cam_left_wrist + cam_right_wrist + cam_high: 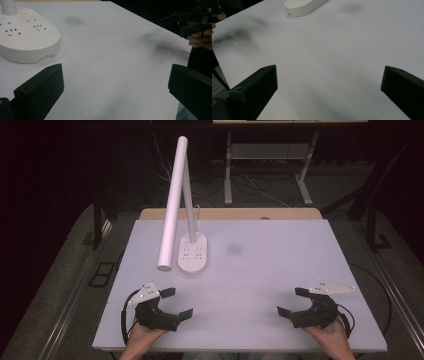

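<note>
A white desk lamp stands on the white table (280, 270) at the back left. Its oval base (193, 252) carries several socket holes, and its long tube head (171, 205) slants down toward the front. The same base (25, 40) sits ahead and left in the left gripper view, and its near end (304, 6) lies at the top of the right gripper view. My left gripper (176, 303) rests open near the front left edge, nothing between its jaws. At the front right my right gripper (294, 301) is also open and holds nothing.
A wooden strip (230, 213) borders the table's far edge. Beyond it stand a metal desk frame (270, 165) and loose cables on the floor. A faint dark smudge (234, 249) marks the table's middle. The other hand and its gripper (192, 22) show at the upper right of the left gripper view.
</note>
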Available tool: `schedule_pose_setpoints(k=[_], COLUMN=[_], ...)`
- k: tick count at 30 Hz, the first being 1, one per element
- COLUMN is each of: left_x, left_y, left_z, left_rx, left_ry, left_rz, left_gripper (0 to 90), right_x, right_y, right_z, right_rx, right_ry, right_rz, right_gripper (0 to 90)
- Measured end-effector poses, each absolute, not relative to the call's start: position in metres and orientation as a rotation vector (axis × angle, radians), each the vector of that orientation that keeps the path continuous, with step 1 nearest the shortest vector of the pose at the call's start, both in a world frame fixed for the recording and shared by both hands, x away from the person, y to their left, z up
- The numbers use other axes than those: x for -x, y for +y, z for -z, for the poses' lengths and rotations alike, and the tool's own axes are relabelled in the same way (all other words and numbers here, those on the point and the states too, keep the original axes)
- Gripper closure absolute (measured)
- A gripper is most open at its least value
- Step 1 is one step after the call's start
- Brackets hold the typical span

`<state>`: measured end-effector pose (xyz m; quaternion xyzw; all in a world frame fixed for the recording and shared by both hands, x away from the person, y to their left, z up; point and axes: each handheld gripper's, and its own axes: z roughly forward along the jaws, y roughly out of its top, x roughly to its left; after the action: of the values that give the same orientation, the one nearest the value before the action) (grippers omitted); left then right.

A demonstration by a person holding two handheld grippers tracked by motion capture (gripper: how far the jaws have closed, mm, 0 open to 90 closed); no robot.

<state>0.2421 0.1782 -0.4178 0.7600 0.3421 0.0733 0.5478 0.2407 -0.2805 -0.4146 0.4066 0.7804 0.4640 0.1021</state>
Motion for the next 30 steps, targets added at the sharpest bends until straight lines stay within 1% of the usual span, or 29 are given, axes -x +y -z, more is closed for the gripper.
schedule_pose_setpoints(k=[14,30], left_x=[-0.2423,-0.2431], left_y=[0.179,0.1756], left_z=[0.4171,0.4105], left_rx=[-1.797,-1.849], left_ry=[0.805,0.779], left_rz=[-0.162,-0.14], left_gripper=[0.0,0.0], right_x=[-0.241,-0.2379], right_y=[-0.2825,-0.2845], right_z=[0.4152,0.4146], right_rx=[-1.222,-1.232], right_ry=[2.318,2.327], right_rz=[-1.367,-1.366], right_gripper=[0.3,0.3])
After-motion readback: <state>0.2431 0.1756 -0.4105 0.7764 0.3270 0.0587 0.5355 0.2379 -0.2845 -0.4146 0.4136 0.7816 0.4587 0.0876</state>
